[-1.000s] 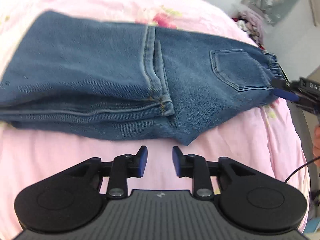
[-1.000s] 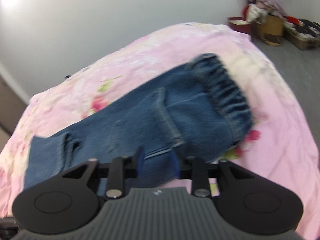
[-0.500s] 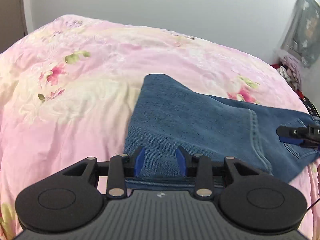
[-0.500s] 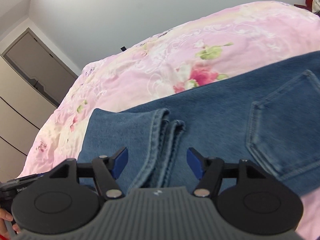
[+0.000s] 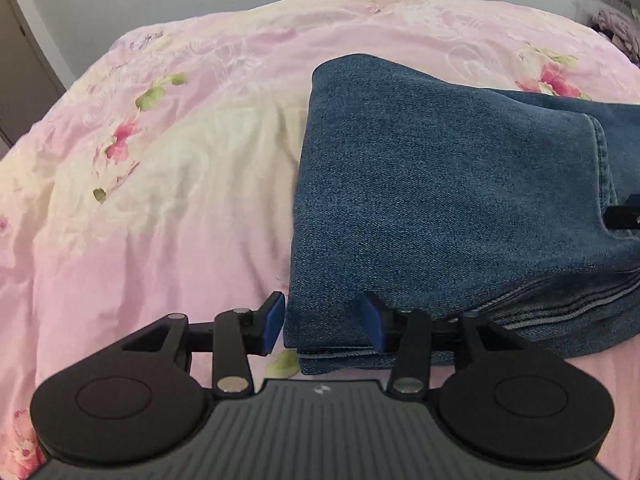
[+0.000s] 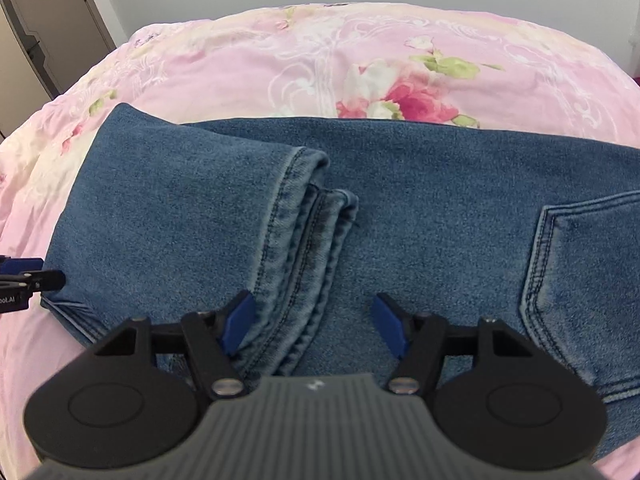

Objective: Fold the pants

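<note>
Blue jeans lie folded on a pink floral bedspread, the legs doubled back over the seat. My left gripper is open, its jaws straddling the near corner of the folded end. My right gripper is open above the leg hems, with a back pocket to its right. The left gripper's tip shows at the left edge of the right wrist view. The right gripper's tip shows at the right edge of the left wrist view.
The bedspread spreads beyond and left of the jeans. A grey wall stands behind the bed. A wardrobe door is at the far left. Clutter sits at the far right.
My left gripper has moved from the front of the jeans to the folded end's near corner and opened wider. My right gripper has let go of the waistband, opened and moved over the leg hems.
</note>
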Tool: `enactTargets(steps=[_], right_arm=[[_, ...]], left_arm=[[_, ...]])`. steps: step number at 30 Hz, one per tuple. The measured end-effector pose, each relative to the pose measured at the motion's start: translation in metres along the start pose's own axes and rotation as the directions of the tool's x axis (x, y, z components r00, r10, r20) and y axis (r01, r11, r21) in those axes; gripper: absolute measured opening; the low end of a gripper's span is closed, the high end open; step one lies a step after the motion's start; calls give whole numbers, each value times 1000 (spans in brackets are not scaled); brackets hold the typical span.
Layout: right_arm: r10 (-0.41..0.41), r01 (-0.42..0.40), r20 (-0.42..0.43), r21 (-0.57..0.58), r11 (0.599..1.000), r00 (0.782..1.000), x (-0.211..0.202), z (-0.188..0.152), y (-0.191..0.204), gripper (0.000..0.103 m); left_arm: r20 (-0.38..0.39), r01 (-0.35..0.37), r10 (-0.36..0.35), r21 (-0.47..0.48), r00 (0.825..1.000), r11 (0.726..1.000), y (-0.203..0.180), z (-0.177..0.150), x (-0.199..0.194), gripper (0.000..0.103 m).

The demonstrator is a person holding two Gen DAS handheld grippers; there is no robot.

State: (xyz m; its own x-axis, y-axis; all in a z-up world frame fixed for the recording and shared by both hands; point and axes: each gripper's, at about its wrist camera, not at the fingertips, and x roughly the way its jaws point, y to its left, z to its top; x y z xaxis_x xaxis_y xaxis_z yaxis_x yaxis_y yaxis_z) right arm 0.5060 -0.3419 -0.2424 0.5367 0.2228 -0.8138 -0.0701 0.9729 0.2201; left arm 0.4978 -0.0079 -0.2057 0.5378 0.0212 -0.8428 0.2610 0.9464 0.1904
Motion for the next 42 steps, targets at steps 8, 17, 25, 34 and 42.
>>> enactTargets(steps=[8,17,25,34,42], right_arm=[[-7,-6,77,155,988,997,-94,-9,-96,60],[-135,66,120,459,886,983,-173,-54,-229,74],[-101,27,93,589,808,990,-153,-80,-275,74],[-26,-85,152,675,733,988,-130,-88,-304,75],[8,-143,186,728,671,982,-108,-92,-313,78]], left_arm=[[123,81,-80,0,989,997,-17,19,-50,52],[201,230,-239,68,950,971,-107,57,-54,46],[134,212,-218,54,967,976,-160,83,-17,39],[73,179,-186,92,980,980,-183,78,7,32],[67,169,-176,106,982,980,-186,75,14,32]])
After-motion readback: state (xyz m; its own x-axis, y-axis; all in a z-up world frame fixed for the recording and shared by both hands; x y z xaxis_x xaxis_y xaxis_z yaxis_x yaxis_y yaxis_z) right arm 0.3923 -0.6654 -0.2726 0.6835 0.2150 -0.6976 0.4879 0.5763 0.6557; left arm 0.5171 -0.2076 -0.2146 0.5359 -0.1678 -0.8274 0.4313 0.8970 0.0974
